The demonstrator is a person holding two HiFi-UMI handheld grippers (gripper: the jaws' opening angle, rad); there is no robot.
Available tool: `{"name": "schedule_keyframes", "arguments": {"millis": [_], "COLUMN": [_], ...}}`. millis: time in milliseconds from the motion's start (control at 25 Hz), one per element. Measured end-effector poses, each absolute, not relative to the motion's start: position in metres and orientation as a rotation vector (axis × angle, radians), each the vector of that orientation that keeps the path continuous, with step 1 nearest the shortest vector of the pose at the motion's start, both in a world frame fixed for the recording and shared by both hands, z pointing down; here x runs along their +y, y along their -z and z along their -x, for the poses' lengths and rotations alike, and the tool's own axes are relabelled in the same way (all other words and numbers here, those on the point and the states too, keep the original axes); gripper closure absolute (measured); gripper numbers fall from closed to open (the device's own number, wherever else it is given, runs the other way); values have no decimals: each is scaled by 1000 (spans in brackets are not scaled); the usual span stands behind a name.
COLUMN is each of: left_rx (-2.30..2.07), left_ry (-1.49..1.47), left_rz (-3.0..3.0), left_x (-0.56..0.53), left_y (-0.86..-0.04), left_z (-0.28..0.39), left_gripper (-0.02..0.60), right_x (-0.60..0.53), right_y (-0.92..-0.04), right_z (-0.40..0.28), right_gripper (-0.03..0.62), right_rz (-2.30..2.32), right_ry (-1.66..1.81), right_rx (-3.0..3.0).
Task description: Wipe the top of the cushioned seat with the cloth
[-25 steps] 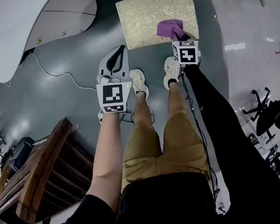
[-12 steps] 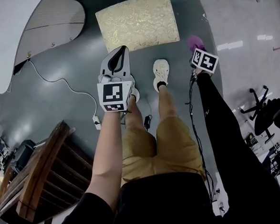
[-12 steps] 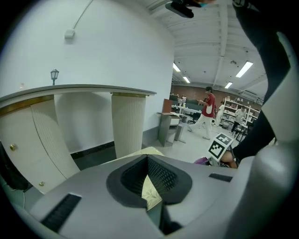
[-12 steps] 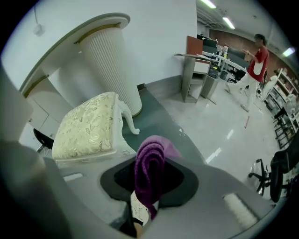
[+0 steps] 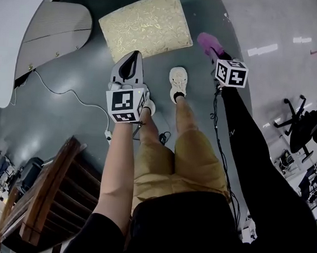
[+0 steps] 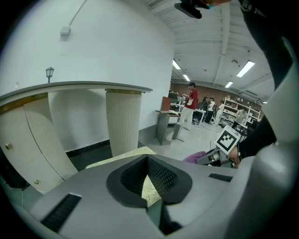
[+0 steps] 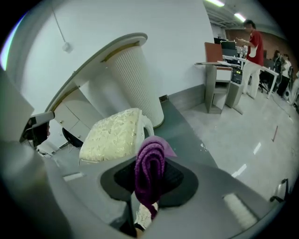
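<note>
The gold-patterned cushioned seat (image 5: 146,26) stands on the dark floor ahead of my feet, and nothing lies on its top. My right gripper (image 5: 213,50) hangs off the seat's right side, over the floor, shut on a rolled purple cloth (image 5: 209,43). In the right gripper view the cloth (image 7: 149,172) sticks up between the jaws, and the seat (image 7: 114,133) lies beyond it to the left. My left gripper (image 5: 131,61) hovers just in front of the seat's near edge, shut and holding nothing. A strip of seat (image 6: 150,187) shows between its jaws.
A white curved counter (image 5: 25,22) on fluted pillars (image 6: 122,121) stands left of the seat. A cable (image 5: 69,92) runs over the floor. A wooden chair (image 5: 45,196) is at the lower left and an office chair (image 5: 304,128) at the right. My shoes (image 5: 178,81) are near the seat.
The right gripper has carried the purple cloth off the seat's right corner and out over the floor to the right. The left gripper has stayed before the seat's near edge.
</note>
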State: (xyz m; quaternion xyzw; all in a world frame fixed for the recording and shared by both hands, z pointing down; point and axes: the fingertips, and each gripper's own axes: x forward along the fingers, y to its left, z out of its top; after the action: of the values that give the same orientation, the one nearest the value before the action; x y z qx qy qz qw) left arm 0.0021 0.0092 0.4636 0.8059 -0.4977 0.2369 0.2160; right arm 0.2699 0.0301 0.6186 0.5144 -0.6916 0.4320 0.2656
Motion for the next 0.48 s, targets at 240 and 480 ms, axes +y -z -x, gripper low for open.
{"name": "schedule_keyframes", "arguments": {"millis": [240, 480], "left_rx": [-1407, -1469], "left_ry": [-680, -627], "left_rz": [-2267, -2352], "left_x": [7, -15], "left_y": [-415, -325], "left_z": [-9, -6], "left_gripper": [575, 575], "right_x": [-17, -59], "right_y": [-529, -386], "right_z": [-266, -257], "right_gripper": [513, 513], "right_rz": [-1397, -1491], "right_ry": [-950, -732], "right_rx": [-2044, -2201]}}
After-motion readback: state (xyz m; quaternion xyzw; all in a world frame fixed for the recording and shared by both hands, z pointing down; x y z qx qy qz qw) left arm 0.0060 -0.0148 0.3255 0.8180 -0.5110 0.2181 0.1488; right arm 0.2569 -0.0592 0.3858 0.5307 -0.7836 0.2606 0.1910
